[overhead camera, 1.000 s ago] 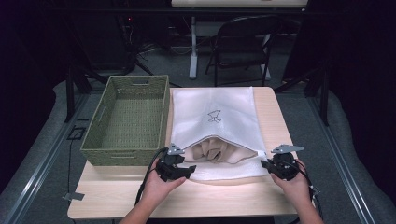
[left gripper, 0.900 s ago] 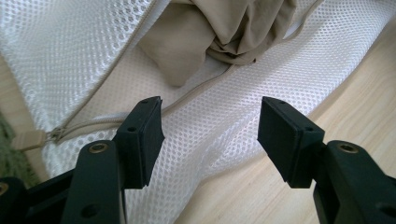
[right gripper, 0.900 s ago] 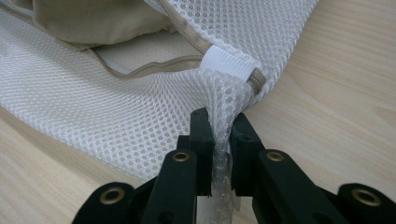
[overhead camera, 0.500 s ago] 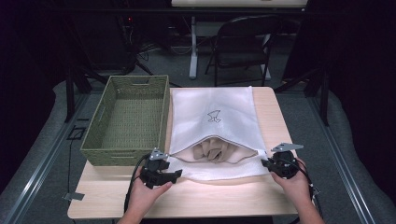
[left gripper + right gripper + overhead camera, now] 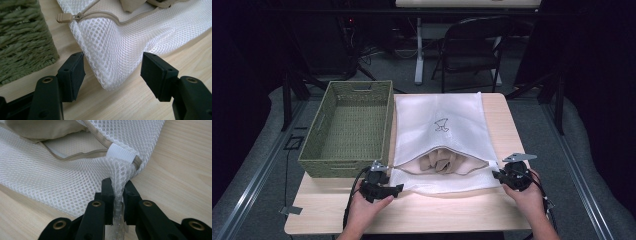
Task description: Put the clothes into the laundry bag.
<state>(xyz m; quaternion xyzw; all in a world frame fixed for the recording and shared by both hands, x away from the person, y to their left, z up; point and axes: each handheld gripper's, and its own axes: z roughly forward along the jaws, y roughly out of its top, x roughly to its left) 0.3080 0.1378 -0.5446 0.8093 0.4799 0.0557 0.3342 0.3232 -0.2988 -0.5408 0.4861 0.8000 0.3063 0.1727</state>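
White mesh laundry bag [image 5: 439, 135] lies flat on the counter [image 5: 452, 212], long axis running away from the person, just beside a green woven basket [image 5: 349, 127]. Small dark emblem printed near the middle of its top face. Beige zipper [image 5: 117, 18] across the near end is open; the mouth gapes in a shallow arch. Zipper pull [image 5: 63, 17] sits at the basket-side end of the opening. Beige cloth [image 5: 443, 162], bunched, shows inside the mouth. Near corner on the basket side rests rounded on the counter; the opposite near corner is drawn up into a pinched fold below a white tab [image 5: 120, 153].
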